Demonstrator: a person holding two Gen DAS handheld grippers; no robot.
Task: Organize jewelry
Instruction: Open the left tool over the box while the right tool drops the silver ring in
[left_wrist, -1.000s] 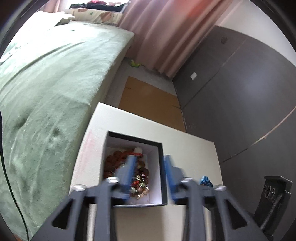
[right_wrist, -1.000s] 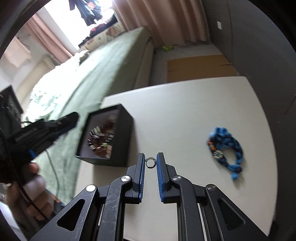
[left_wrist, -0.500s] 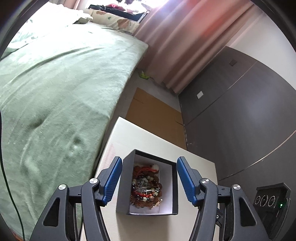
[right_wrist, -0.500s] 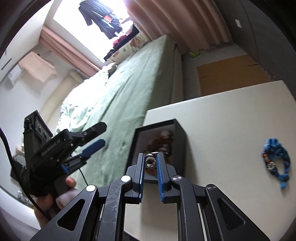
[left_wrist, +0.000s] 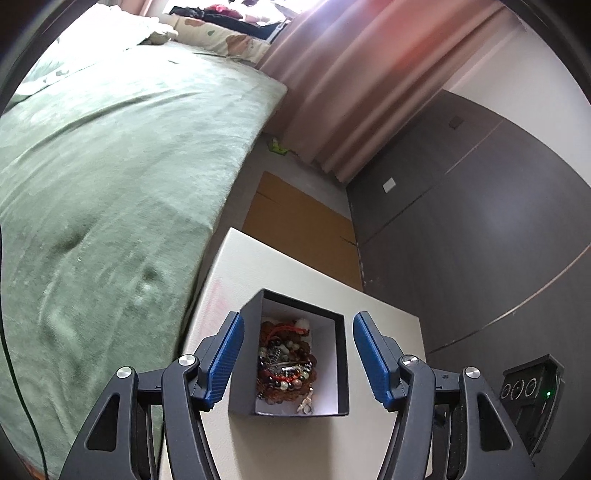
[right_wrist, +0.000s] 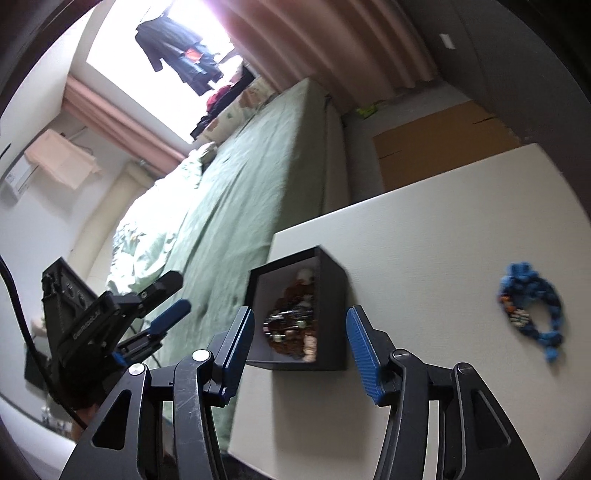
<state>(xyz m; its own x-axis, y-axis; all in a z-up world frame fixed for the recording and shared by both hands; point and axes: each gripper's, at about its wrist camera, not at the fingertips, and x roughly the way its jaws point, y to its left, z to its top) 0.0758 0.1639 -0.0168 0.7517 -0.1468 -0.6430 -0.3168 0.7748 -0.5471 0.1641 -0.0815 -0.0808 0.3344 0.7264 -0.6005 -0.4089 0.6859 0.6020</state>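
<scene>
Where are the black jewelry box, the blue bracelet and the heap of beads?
black jewelry box (right_wrist: 334, 291): right wrist view, on its dark outer side wall.
blue bracelet (right_wrist: 532, 312): right wrist view, on its braided band.
heap of beads (left_wrist: 286, 363): left wrist view, middle of the pile.

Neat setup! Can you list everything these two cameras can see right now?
jewelry box: one, black outside, white inside, open, on the table's left part
beaded bracelets: a tangled pile, brown, red and pearly, inside the jewelry box
braided bracelet: one, blue, on the table right of the box
table: one, white, beside the bed
bed: one, green cover
curtains: pink, at the window
cardboard: one flat brown sheet, on the floor
wardrobe: dark grey
left hand-held gripper: black, blue pads, open over the box
right hand-held gripper: same, open
</scene>
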